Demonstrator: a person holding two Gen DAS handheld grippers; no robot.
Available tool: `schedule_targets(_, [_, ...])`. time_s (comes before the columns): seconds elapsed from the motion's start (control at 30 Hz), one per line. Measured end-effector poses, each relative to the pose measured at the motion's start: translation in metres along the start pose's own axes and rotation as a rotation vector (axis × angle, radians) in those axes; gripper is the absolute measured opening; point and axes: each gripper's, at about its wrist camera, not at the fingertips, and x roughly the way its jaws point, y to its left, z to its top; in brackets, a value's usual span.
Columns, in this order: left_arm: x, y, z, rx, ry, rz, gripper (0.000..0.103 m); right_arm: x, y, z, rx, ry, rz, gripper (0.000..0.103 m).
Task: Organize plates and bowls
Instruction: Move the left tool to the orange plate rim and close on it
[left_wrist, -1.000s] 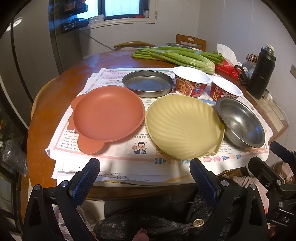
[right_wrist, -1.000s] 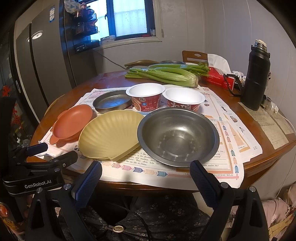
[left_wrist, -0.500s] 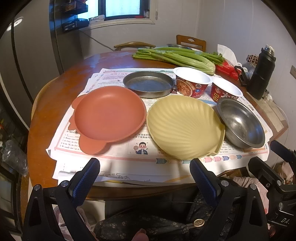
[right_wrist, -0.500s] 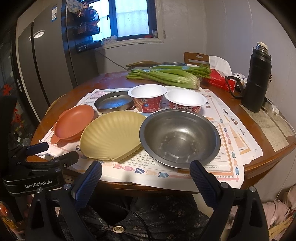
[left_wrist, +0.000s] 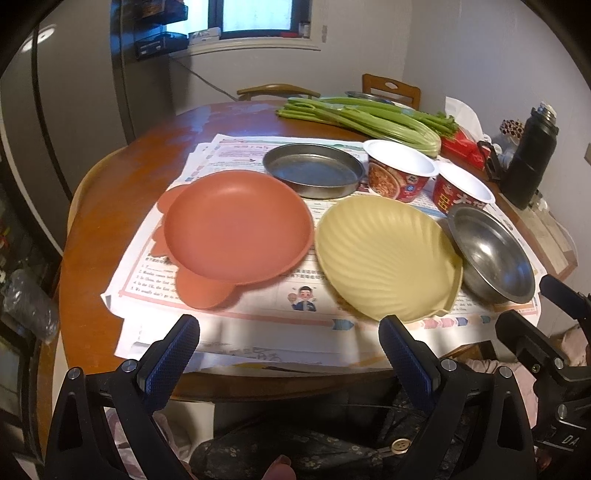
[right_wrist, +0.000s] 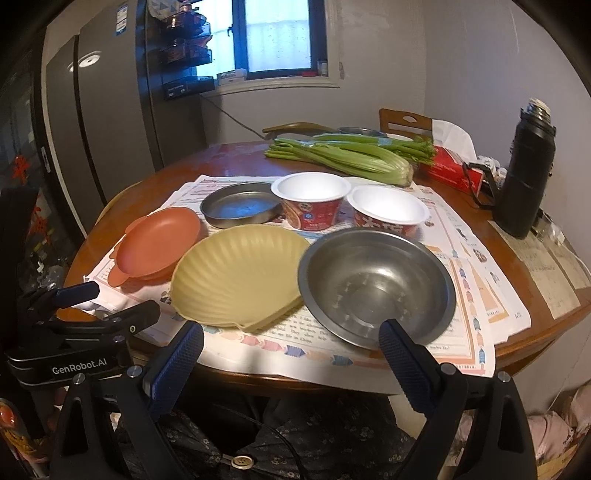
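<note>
On newspaper over a round wooden table lie an orange plate with ear-shaped tabs (left_wrist: 236, 230) (right_wrist: 160, 242), a yellow shell-shaped plate (left_wrist: 384, 258) (right_wrist: 240, 273), a steel bowl (left_wrist: 489, 254) (right_wrist: 376, 284), a flat steel pan (left_wrist: 314, 170) (right_wrist: 240, 205) and two red paper noodle bowls (left_wrist: 400, 171) (right_wrist: 310, 199) (right_wrist: 388, 212). My left gripper (left_wrist: 290, 341) hangs open at the table's near edge, in front of the gap between the orange and yellow plates. My right gripper (right_wrist: 291, 345) is open too, low before the steel bowl and the yellow plate. Neither holds anything.
Celery stalks (right_wrist: 343, 157) lie at the back of the table. A black flask (right_wrist: 524, 173) and a red tissue box (right_wrist: 452, 170) stand at the right. Chairs sit behind, a fridge (right_wrist: 92, 122) at the left. A person's dark patterned clothing fills the bottom.
Both grippers have crept slightly forward toward the table, so the dishes look a little nearer. No dish has moved and both stay open.
</note>
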Motion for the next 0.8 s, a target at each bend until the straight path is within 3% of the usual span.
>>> schedule_targets(0.27, [-0.005, 0.035, 0.004, -0.079, -0.025, 0.022, 0.098, 0.003, 0.021, 0.016, -0.066, -0.028, 0.050, 0.096])
schedule_targets(0.53, [-0.001, 0.092, 0.012, -0.226, -0.035, 0.022, 0.098, 0.021, 0.052, 0.049, -0.156, -0.032, 0.141, 0.096])
schedule_targets(0.8, [0.018, 0.123, 0.031, -0.284, 0.005, -0.007, 0.098, 0.068, 0.090, 0.074, -0.233, 0.054, 0.177, 0.095])
